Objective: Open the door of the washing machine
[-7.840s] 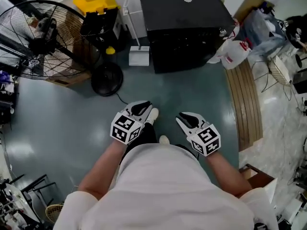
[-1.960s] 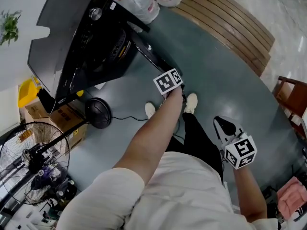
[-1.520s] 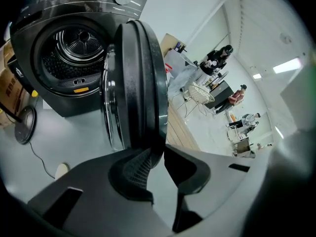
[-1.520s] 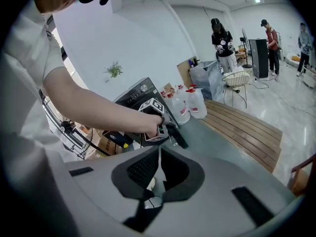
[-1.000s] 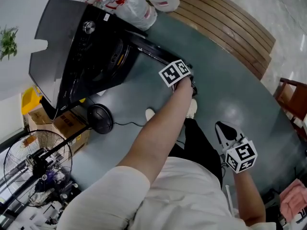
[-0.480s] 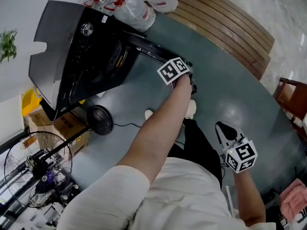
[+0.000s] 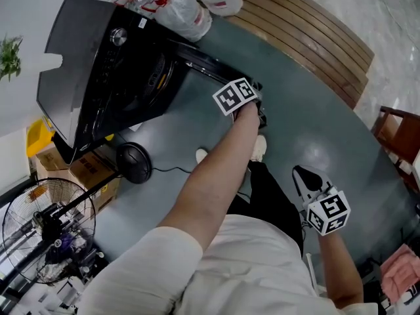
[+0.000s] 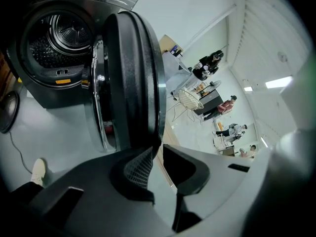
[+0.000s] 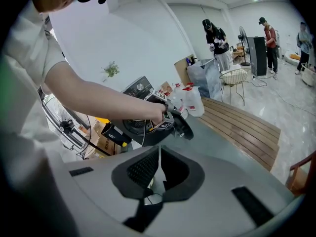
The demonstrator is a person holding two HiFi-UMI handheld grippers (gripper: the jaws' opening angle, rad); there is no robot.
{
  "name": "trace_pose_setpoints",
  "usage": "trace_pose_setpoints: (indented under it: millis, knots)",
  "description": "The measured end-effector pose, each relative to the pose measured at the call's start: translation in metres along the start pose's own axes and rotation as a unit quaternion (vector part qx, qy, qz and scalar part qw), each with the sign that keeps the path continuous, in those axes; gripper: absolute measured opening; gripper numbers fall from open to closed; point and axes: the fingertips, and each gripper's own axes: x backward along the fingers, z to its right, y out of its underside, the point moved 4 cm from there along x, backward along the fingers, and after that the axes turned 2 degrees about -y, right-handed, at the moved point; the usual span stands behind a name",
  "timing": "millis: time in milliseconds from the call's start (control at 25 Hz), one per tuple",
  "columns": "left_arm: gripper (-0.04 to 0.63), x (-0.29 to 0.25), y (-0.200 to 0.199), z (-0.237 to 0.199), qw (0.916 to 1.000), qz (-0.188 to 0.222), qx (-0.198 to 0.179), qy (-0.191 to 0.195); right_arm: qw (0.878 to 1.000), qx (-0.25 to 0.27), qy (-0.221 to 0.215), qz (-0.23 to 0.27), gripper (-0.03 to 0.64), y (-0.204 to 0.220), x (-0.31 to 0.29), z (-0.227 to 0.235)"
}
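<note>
The black washing machine [image 7: 98,71] stands at the far left of the floor, and its door [image 7: 209,66] is already swung open, reaching out to the right. The left gripper [image 7: 256,107] is at the door's free end, with the arm stretched out toward it. In the left gripper view the 2 jaws of this gripper [image 8: 158,149] are closed on the thin rim of the door [image 8: 131,78], which stands edge-on just above them. To the left of the door, the bare steel drum [image 8: 69,33] shows through the round opening.

The right gripper [image 7: 300,173] is well apart from the machine, near the person's right side and low over the grey floor. In its own view the right gripper [image 9: 159,151] has its 2 jaws together at the tips with nothing between them.

White plastic bags [image 7: 187,5] lie just beyond the machine, and a slatted wooden platform [image 7: 308,38] runs along the far right. A pedestal fan [image 7: 46,228] stands at the near left.
</note>
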Motion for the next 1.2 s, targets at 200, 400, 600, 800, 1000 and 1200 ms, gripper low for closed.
trace_pose_setpoints:
  millis: [200, 400, 600, 800, 1000, 1200]
  knots:
    - [0.075, 0.009, 0.002, 0.007, 0.9991, -0.004, -0.025, 0.034, 1.000, 0.013, -0.003, -0.001, 0.026, -0.004, -0.001, -0.005]
    - [0.075, 0.027, 0.002, 0.017, 0.9918, -0.003, -0.092, 0.088, 0.999, 0.033, -0.011, 0.001, 0.026, -0.015, -0.008, -0.014]
    - [0.067, 0.058, 0.005, 0.023, 0.9782, -0.005, -0.150, 0.143, 0.998, 0.057, -0.022, 0.003, 0.025, -0.026, -0.016, -0.023]
    - [0.055, 0.112, 0.009, 0.032, 0.9516, -0.006, -0.237, 0.195, 0.996, 0.088, -0.030, 0.016, 0.017, -0.044, -0.021, -0.030]
    - [0.032, 0.195, 0.010, 0.039, 0.9208, 0.024, -0.334, 0.200, 0.990, 0.128, -0.042, 0.035, 0.009, -0.069, -0.020, -0.043]
    - [0.021, 0.290, 0.013, 0.043, 0.8999, 0.051, -0.361, 0.239, 0.984, 0.163, -0.063, 0.043, 0.009, -0.092, -0.019, -0.065]
